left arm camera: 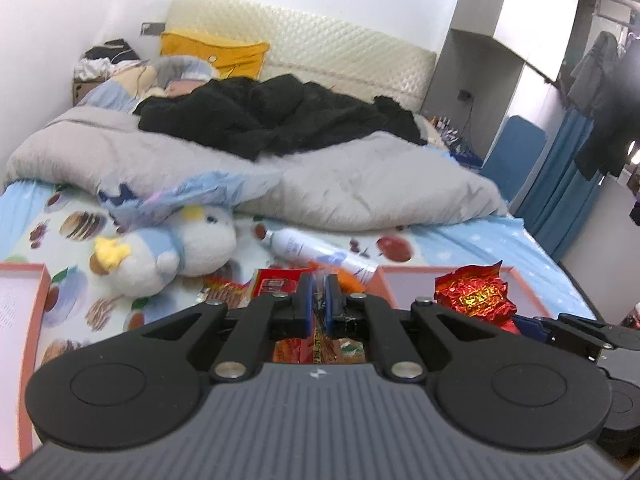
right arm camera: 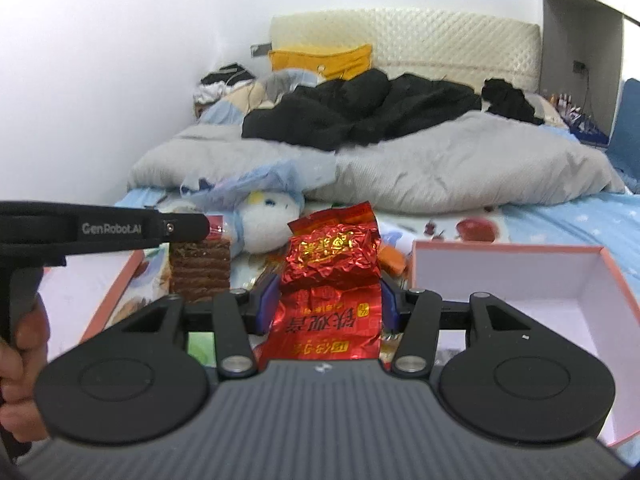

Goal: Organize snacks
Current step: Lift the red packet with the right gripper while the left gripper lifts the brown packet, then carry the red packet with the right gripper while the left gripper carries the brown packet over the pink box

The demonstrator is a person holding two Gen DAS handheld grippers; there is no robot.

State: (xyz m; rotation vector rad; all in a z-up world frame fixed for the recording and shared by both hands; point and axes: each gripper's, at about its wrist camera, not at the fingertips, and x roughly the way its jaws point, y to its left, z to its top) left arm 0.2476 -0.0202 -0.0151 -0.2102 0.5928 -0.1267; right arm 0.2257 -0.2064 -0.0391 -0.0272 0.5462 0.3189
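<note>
"GenRobot.AI" on left gripper (right arm camera: 188, 226); "铁观音" on red packet (right arm camera: 332, 264).

The bed (left arm camera: 460, 240) bears a grey duvet (left arm camera: 360, 184), plush toy (left arm camera: 180, 248), white bottle (left arm camera: 304, 246), and pink-rimmed box (right arm camera: 560, 280).

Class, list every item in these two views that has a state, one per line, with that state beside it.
Left gripper: shut on a thin clear snack pack of brown biscuits.
Right gripper: shut on a crinkled red foil packet, held upright.
Pink-edged white box: open, nothing seen inside.
White spray bottle: lying on its side on the bed sheet.
White-and-blue plush toy: lying on the sheet.
</note>
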